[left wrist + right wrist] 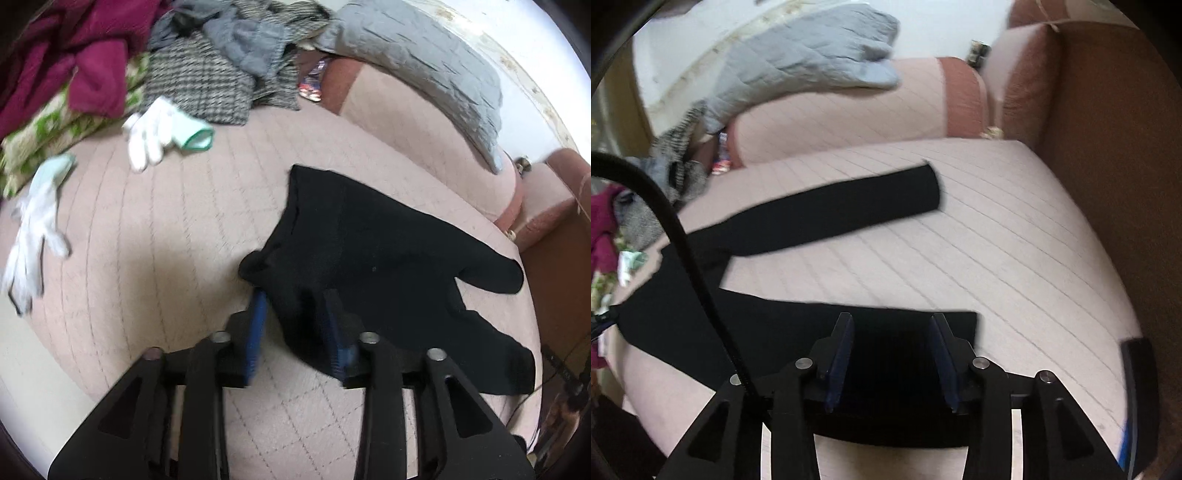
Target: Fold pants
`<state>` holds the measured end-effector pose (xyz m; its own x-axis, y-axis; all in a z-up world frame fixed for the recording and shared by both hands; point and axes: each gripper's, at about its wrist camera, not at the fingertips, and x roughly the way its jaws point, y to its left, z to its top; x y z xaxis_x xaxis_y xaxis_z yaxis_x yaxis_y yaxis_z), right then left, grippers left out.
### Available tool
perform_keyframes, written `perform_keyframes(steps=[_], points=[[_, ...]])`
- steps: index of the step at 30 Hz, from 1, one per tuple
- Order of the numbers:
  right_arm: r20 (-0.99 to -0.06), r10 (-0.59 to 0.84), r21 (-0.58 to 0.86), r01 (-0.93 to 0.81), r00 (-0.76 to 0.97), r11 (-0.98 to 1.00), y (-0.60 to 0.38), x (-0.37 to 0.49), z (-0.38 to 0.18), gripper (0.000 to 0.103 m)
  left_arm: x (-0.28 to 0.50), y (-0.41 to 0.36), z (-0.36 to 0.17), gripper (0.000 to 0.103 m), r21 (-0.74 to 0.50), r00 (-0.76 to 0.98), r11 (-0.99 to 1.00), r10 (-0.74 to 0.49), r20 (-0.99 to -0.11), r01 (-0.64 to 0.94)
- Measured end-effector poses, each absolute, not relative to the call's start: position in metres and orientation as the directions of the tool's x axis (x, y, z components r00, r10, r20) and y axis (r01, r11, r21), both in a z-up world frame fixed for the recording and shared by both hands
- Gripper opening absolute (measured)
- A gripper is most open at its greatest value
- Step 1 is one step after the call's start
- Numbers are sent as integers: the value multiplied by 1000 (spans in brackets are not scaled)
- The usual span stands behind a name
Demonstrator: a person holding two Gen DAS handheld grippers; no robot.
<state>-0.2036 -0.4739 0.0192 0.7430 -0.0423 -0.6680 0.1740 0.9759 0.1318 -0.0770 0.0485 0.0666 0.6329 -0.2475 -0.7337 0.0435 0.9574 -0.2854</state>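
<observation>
On the pink quilted bed cover (pixel 155 236) lie the black pants (pixel 369 243), spread flat, and every place below is given from these pants. In the left wrist view the waist part is toward the far side and the two legs run off to the right, one above the other, with a gap of cover between them.

At the near left edge of the pants is the left gripper (pixel 295 314). Its jaws stand part open, and a fold of black cloth goes between the two blue pads (pixel 258 325). The cloth covers the tip of the right pad, so I cannot tell if the pads really press it.

At the end of the nearer leg is the right gripper (pixel 892 332). Its jaws stand wide apart, one finger on each side of the leg's width, and the cloth lies under and between them. They do not pinch it. The other leg (pixel 849 206) lies beyond, well apart.

Left of the pants, two white gloves (pixel 162 129) lie on the cover. Behind the pants a grey quilted blanket (pixel 424 62) hangs over the pink bolster, and far left is a heap of checked and magenta clothes (pixel 92 48).
</observation>
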Motion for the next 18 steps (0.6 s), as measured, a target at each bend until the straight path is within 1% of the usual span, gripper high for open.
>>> perform_keyframes(steps=[1,5,11,12,13,14,15,18], points=[[-663,-26,139,157,748,978,-471,-198,20,41,-74,48,69,42,-277,633,960,-244,-735,48],[-675,4,123,107,738,987,-451,-177,22,41,-67,46,79,42,-262,639,962,-248,-728,74],[-656,55,111,24,752,994,-422,-138,27,43,-51,44,99,42,-220,671,966,-252,-697,134],[-657,64,106,9,751,994,-416,-130,28,45,-47,42,102,48,-218,671,963,-266,-692,156],[-655,68,98,-5,752,995,-411,-124,30,46,-40,38,105,63,-217,664,958,-288,-690,189],[-651,73,87,-22,756,996,-404,-117,31,47,-34,34,107,70,-219,657,952,-308,-689,216],[-646,79,68,-46,759,997,-397,-109,33,47,-27,30,107,73,-220,651,943,-333,-682,252],[-650,88,7,-109,754,994,-378,-80,34,47,2,12,103,73,-172,630,931,-346,-695,321]])
